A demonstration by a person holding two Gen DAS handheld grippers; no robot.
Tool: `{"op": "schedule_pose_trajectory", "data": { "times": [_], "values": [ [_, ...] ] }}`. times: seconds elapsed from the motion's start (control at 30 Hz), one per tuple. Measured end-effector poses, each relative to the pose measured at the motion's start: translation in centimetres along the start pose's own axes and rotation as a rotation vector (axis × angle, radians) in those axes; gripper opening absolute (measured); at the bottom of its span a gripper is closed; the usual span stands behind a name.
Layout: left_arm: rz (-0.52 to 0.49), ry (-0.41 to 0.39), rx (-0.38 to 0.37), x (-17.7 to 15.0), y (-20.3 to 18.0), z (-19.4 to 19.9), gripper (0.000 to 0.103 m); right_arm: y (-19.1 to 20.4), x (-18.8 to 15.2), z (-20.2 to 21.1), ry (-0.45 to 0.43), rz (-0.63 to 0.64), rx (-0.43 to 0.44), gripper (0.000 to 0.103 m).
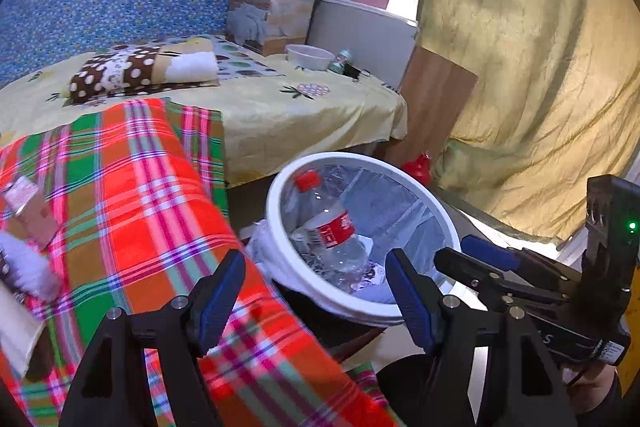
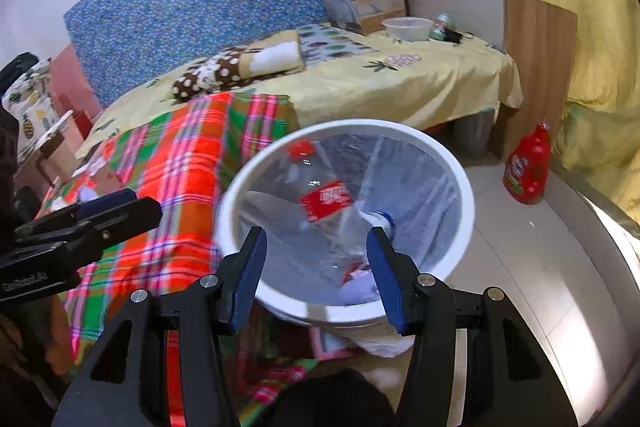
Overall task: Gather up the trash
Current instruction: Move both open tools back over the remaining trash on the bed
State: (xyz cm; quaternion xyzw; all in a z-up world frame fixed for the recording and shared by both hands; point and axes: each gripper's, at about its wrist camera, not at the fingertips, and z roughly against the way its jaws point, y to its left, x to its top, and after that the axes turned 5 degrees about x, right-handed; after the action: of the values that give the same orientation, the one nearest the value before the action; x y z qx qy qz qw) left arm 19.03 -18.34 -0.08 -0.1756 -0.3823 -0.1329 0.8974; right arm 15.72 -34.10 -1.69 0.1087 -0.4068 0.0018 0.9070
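Note:
A white round trash bin (image 1: 280, 259) with a clear liner stands on the floor beside the plaid-covered surface; it also shows in the right wrist view (image 2: 466, 187). Inside lies a clear plastic bottle (image 1: 334, 239) with a red cap and red label, seen blurred in the right wrist view (image 2: 326, 201), with other scraps under it. My left gripper (image 1: 316, 291) is open and empty, near the bin's near rim. My right gripper (image 2: 316, 267) is open and empty, right above the bin's near rim; it appears in the left wrist view (image 1: 460, 251) at the bin's right side.
A red-green plaid cloth (image 1: 132, 207) covers the surface on the left, with a small carton (image 1: 30, 211) and white fluffy thing (image 1: 28, 267) on it. A yellow-sheeted bed (image 1: 260, 107) lies behind with a bowl (image 1: 310, 57) and box (image 1: 272, 7). A red jug (image 2: 528, 167) stands on the floor.

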Motion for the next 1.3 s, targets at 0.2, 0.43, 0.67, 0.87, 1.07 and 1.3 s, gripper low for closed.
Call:
{"op": "schedule_pose_trajectory", "data": {
  "times": [0.2,0.43,0.67,0.87,1.07,1.3],
  "values": [
    [0.028,-0.024,0.03,-0.9,1.4,2.5,0.072,2.7,-0.1,0.7,-0.022,0.055,0.046,0.054],
    [0.06,-0.052,0.069,-2.2,3.1,5.6,0.071,5.7,-0.5,1.0,-0.025,0.116,0.084,0.054],
    [0.097,-0.079,0.121,-3.5,5.2,8.3,0.071,8.1,-1.0,1.1,-0.018,0.156,0.095,0.054],
    [0.133,-0.096,0.168,-4.6,7.0,10.1,0.071,9.7,-1.4,1.3,-0.014,0.168,0.125,0.054],
    [0.17,-0.104,0.2,-5.4,8.2,11.1,0.071,10.9,-1.6,1.0,0.0,0.185,0.151,0.054],
    [0.204,-0.106,0.23,-6.5,9.5,11.9,0.071,12.3,-2.0,0.9,0.018,0.199,0.182,0.054]
  ]
}}
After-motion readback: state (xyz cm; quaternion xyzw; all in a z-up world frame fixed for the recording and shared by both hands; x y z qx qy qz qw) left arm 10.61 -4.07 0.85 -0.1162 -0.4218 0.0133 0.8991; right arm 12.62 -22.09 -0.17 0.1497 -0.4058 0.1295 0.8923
